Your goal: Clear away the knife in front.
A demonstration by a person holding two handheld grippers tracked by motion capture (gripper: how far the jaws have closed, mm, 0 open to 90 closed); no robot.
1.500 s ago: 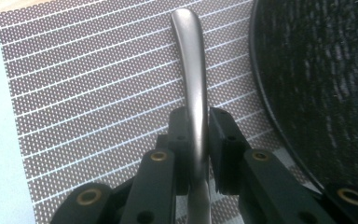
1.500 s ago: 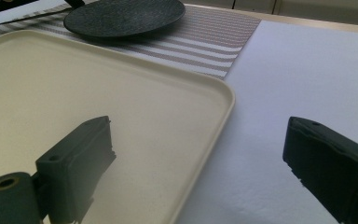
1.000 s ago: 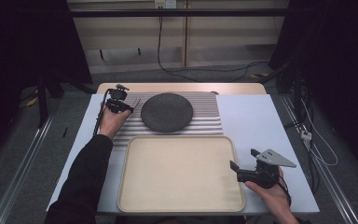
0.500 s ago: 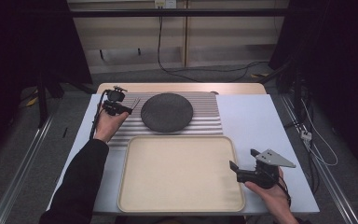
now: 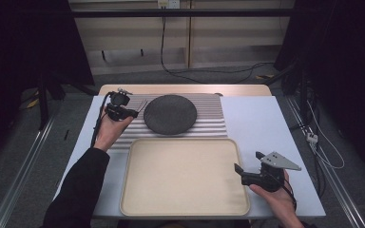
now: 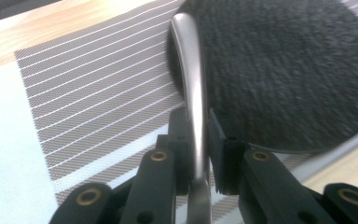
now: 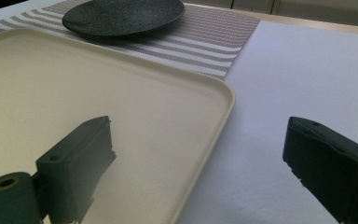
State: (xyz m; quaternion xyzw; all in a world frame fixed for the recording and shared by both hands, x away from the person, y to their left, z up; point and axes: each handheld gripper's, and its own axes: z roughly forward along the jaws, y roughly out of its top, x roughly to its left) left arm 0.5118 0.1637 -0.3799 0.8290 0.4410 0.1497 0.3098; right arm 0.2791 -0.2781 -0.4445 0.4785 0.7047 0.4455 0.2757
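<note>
Gripping a metal utensil handle (image 6: 192,93) beside the dark plate (image 5: 170,114), the left gripper (image 5: 132,113) has its pickup done (right gripper (image 5: 236,169) open, idle); placing remains.

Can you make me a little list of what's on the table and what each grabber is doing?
left gripper: shut on a metal utensil handle, held above the mat
right gripper: open, nothing between its jaws, at the tray's right edge
dark plate: lies on the striped mat, nothing on it
striped mat: at the far side of the table
beige tray: nearer the person, nothing on it
utensil type: cannot tell, its working end is hidden
</note>
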